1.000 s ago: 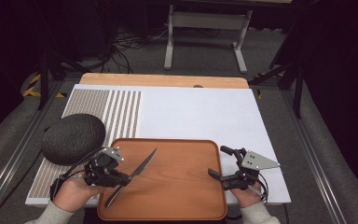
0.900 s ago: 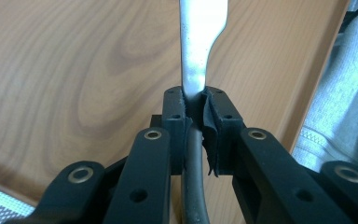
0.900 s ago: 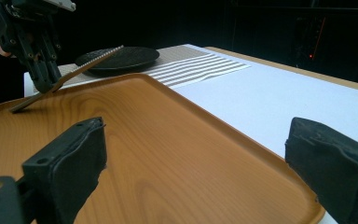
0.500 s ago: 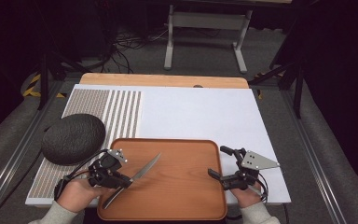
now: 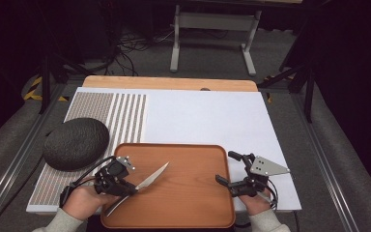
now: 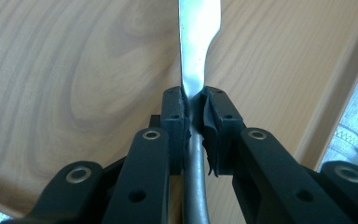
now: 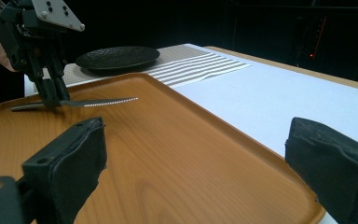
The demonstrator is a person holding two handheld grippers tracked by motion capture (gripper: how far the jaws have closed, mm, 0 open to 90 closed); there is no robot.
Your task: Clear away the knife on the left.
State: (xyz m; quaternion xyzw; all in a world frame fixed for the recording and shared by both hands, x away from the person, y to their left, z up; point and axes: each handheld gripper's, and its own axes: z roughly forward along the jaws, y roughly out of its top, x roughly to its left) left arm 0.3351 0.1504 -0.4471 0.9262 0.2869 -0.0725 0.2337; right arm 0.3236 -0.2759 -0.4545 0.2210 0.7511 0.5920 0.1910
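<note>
Beneath both claws, the wooden tray (image 5: 183,203) is your work area. Your left gripper (image 5: 121,186) is clamped on the knife (image 5: 149,178) where handle meets blade; blade runs ahead of the jaws, just above the tray. Keep the squeeze firm and the blade level as you move. Right gripper (image 5: 232,169) hovers at the tray's edge, jaws apart, empty. Knife: slim, silver, serrated edge, rounded steel handle.

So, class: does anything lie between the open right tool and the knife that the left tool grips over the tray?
Nothing visible does. Between the right tool and the knife, clamped in the left tool, lies only bare wood of the tray. The dark plate sits off to the left, outside the tray.
</note>
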